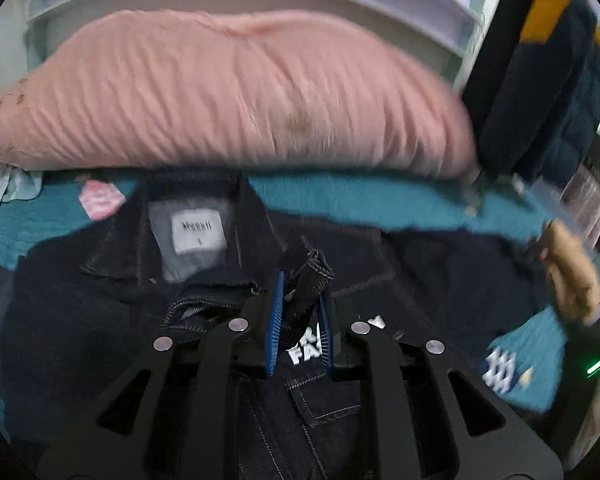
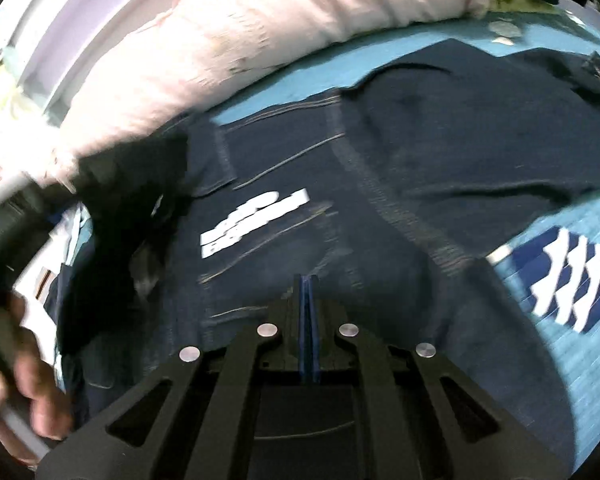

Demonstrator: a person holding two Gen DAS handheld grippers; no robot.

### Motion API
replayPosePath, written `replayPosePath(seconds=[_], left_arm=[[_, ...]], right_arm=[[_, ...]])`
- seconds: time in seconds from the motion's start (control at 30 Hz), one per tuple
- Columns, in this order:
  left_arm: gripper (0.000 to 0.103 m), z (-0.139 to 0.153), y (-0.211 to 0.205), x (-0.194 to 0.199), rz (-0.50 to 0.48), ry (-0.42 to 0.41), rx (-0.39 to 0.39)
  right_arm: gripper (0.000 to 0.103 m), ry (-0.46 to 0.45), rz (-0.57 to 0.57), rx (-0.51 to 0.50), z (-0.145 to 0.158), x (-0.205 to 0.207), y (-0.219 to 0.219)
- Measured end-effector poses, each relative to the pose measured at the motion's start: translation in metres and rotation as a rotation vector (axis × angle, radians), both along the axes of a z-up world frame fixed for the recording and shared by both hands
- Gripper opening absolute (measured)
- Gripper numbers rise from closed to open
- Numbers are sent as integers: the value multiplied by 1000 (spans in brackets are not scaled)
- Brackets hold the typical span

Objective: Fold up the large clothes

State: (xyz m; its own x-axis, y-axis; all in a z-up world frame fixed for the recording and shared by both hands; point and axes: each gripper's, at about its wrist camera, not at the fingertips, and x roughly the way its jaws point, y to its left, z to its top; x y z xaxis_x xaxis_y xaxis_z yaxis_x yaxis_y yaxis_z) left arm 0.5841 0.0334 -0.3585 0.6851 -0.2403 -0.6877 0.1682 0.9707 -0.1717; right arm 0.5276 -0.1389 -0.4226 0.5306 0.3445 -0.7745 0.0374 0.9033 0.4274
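Pinching a dark denim tab (image 1: 306,280) between its blue pads, the left gripper (image 1: 299,316) sits nearest the jeans (image 1: 100,300), which spread across the teal bedspread (image 1: 380,200) below one pink pillow (image 1: 220,92). The right gripper (image 2: 309,312) hovers with fingers pressed together, empty, over the seat seam (image 2: 364,176). One garment, two grippers.

The right gripper (image 2: 309,280), jaws together and empty, hangs over dark jeans (image 2: 380,184). The jeans lie on a teal bedspread (image 2: 580,320) beside a pink pillow (image 2: 260,32).
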Motion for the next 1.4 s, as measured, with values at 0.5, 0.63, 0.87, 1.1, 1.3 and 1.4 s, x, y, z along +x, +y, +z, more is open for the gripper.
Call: replayPosePath(seconds=[0.5, 0.63, 0.87, 1.1, 1.3, 1.4], left_arm=[[94, 12, 40, -36, -24, 94, -356], [95, 36, 90, -51, 115, 22, -154], [95, -21, 181, -18, 333, 154, 61], [94, -47, 176, -20, 292, 208, 195], [94, 5, 112, -29, 209, 19, 153], [95, 4, 46, -26, 68, -3, 78]], right_arm=[[4, -97, 87, 61, 37, 19, 19], [4, -99, 175, 83, 41, 29, 49], [4, -21, 364, -52, 11, 34, 123], [1, 55, 312, 123, -2, 44, 95], [50, -21, -69, 226, 24, 15, -53], [54, -55, -262, 188, 28, -7, -131]])
